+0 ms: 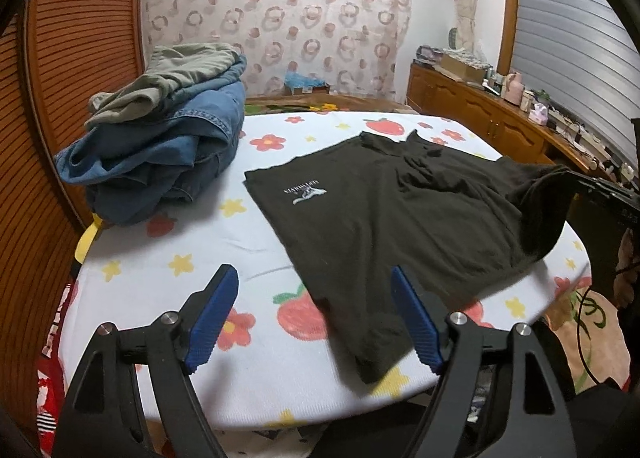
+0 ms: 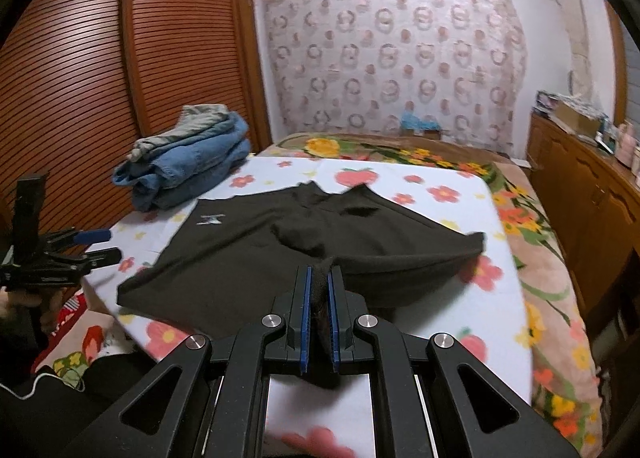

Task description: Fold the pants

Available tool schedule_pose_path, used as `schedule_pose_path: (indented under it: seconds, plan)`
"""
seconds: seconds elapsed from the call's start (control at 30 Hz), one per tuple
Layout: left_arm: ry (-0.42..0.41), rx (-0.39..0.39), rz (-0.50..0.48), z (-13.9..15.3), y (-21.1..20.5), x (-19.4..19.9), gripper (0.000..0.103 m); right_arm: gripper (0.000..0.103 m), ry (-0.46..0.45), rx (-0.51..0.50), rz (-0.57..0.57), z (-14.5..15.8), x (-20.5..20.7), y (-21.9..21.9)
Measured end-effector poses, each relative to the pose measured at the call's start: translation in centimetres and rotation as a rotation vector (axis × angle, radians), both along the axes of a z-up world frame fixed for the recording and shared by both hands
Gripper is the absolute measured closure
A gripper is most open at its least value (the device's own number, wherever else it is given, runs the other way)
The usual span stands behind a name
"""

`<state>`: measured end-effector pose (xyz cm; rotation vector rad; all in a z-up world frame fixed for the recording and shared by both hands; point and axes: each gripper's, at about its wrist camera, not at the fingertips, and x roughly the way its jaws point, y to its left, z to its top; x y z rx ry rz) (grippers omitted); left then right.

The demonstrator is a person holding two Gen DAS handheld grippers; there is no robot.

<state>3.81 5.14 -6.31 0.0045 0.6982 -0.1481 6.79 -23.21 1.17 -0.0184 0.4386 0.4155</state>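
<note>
Pinching a raised fold of the black pants, my right gripper is lifting their edge; they are lying lengthwise across the floral sheet, while my left gripper is hovering spread wide.

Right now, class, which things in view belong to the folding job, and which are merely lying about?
Job:
black pants, spread on the floral cloth
right gripper, jaws shut on the pants
left gripper, jaws open

Lying about:
denim and khaki clothes pile
wooden sideboard
slatted wardrobe doors
</note>
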Motion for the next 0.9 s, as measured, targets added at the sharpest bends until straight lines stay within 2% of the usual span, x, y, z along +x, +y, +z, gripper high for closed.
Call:
schedule_pose_path:
  seconds: [0.47,0.9]
  plan:
    - [-0.026,-0.008,0.082,-0.3,2.6,0.1,0.024,0.095,-0.006,-0.007,0.23,0.4,2.6,6.0]
    - [-0.023,-0.007,0.134,-0.9,5.1,0.3,0.024,0.095,0.092,-0.014,0.366,-2.2,4.0,8.5]
